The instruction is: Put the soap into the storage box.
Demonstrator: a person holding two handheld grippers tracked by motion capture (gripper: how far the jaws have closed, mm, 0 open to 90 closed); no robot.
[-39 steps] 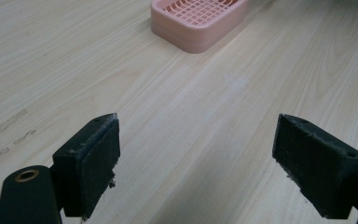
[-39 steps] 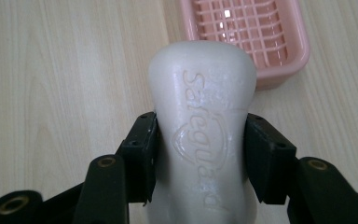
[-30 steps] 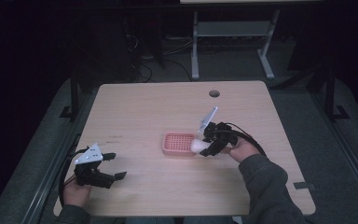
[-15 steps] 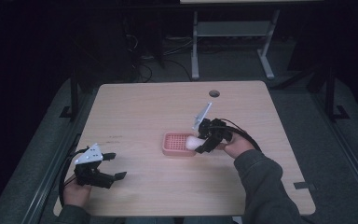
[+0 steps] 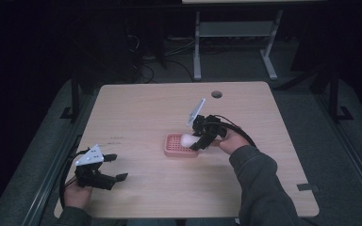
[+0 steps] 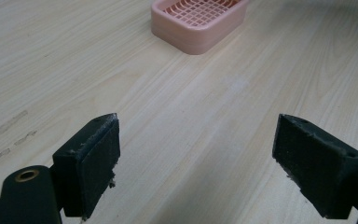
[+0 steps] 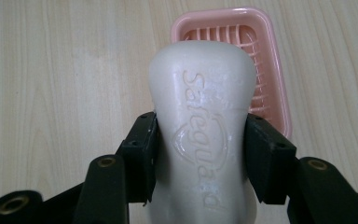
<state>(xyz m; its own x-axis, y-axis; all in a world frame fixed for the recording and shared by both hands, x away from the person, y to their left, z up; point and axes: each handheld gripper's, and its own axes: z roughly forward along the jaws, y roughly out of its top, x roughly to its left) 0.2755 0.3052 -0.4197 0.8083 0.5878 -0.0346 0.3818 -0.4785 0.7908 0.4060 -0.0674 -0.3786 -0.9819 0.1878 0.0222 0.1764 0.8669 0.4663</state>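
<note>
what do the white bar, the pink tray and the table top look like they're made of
The white bar with raised lettering, clamped in the right tool, looks like soap: waxy, slightly glossy, moulded letters. The pink slotted tray looks like smooth moulded plastic, with an even colour and rounded rim. The pale table top shows matte wood grain, possibly laminate.
</note>
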